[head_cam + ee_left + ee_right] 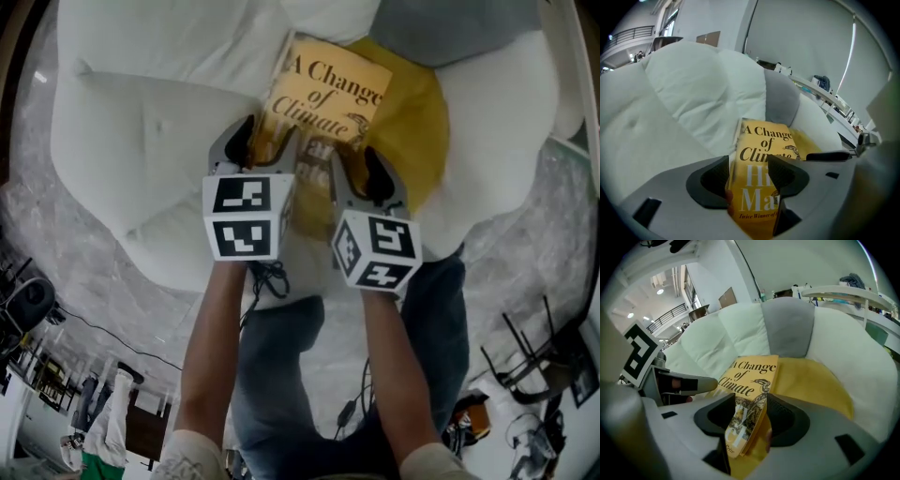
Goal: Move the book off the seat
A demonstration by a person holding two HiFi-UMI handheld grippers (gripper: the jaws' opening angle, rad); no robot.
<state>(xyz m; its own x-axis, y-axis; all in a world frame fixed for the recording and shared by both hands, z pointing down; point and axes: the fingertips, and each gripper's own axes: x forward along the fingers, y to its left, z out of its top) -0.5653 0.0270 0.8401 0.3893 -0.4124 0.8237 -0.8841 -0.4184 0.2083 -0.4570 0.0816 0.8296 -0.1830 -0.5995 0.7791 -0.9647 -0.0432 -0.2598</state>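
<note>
A yellow book (323, 94) titled "A Change of Climate" lies on a yellow cushion (412, 131) on the seat of a white armchair (141, 131). My left gripper (262, 150) is at the book's near left corner and my right gripper (361, 173) at its near right corner. In the left gripper view the book (761, 140) sits between the spread jaws of the left gripper (750, 176). In the right gripper view the book's (750, 376) near edge stands between the jaws of the right gripper (750, 416), with gaps on both sides. Both grippers are open.
A grey cushion (450, 28) leans against the armchair's back. The person's legs in jeans (281, 375) stand before the seat on a pale marbled floor (122, 300). A black folding frame (534, 356) stands at the right. Cables (267, 281) hang below the grippers.
</note>
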